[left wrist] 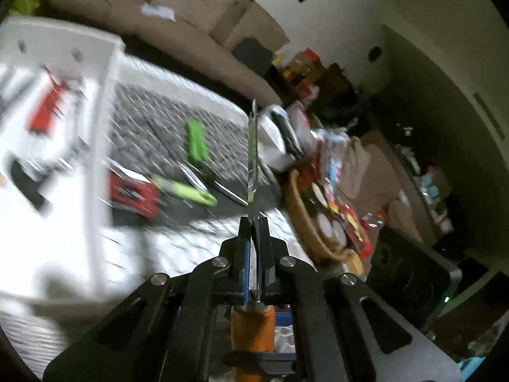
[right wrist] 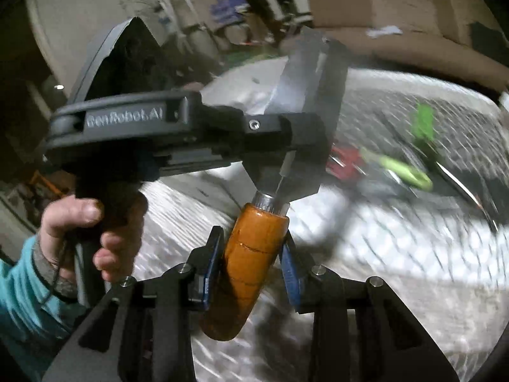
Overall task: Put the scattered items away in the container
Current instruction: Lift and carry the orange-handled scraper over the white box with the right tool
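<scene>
My left gripper [left wrist: 253, 222] is shut on the thin metal blade [left wrist: 253, 156] of a tool with an orange wooden handle [left wrist: 253, 328]. In the right wrist view my right gripper [right wrist: 253, 238] is shut on that same orange handle [right wrist: 248, 267], just below the left gripper's body [right wrist: 178, 133]. The tool is held in the air above the patterned cloth. A white container [left wrist: 95, 95] with red and black items stands at the left. Scattered on the cloth lie a green tool [left wrist: 197, 140], a green-handled tool [left wrist: 184, 189] and a red item [left wrist: 133, 194].
A wicker basket [left wrist: 305, 222] of packets sits at the right edge of the surface. Cardboard boxes [left wrist: 191, 3] stand behind it. Clutter fills the floor at the right. A hand in a teal sleeve [right wrist: 19, 286] holds the left gripper's grip.
</scene>
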Motion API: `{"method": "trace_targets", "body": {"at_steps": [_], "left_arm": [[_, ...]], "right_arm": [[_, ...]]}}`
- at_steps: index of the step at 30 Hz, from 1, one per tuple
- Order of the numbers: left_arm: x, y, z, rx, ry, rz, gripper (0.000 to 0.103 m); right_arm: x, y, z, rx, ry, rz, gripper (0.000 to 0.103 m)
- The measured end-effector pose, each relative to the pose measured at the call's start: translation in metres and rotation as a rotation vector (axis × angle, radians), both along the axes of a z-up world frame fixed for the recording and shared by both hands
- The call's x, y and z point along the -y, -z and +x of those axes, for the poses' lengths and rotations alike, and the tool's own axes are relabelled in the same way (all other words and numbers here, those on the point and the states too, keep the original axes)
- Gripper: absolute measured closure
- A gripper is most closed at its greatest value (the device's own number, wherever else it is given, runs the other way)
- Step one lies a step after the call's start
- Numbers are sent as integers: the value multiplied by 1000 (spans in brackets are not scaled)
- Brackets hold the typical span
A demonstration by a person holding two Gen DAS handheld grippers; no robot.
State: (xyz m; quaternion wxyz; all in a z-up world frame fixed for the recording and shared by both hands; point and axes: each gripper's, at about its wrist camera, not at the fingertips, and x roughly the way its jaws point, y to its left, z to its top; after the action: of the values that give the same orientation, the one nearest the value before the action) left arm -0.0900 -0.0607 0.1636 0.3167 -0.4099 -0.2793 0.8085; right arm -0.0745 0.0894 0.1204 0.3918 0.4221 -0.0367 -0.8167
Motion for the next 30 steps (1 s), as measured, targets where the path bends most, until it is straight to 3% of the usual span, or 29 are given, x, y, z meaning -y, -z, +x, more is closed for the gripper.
{"method": "trace_targets", "body": {"at_steps": [4,9,13,17,21,26,30], "left_arm": [[74,-36,-24,-2,-79,-86,100],[172,-49,-65,43,-190,-260,100],[216,-19,-91,108,-224,-354,100],[246,24,-126,163,-242,-426,99],[264,55,-152,197,-260,-472,98],[271,71,-187,190,-261,-569,97],[281,85,-208,221,-279,-573,94]], "right_arm": [[68,-25,-36,2,-76,-45,67],[162,-27,-99,129,-133,-202,67],[227,0,-146,228,-141,-279,67],[273,43,-183,325,-121,-278,67],[299,74,-220,371,-110,-244,67],[317,96,-259,392,-102,-193,68],[320,120,-280,452,-50,-157,68]]}}
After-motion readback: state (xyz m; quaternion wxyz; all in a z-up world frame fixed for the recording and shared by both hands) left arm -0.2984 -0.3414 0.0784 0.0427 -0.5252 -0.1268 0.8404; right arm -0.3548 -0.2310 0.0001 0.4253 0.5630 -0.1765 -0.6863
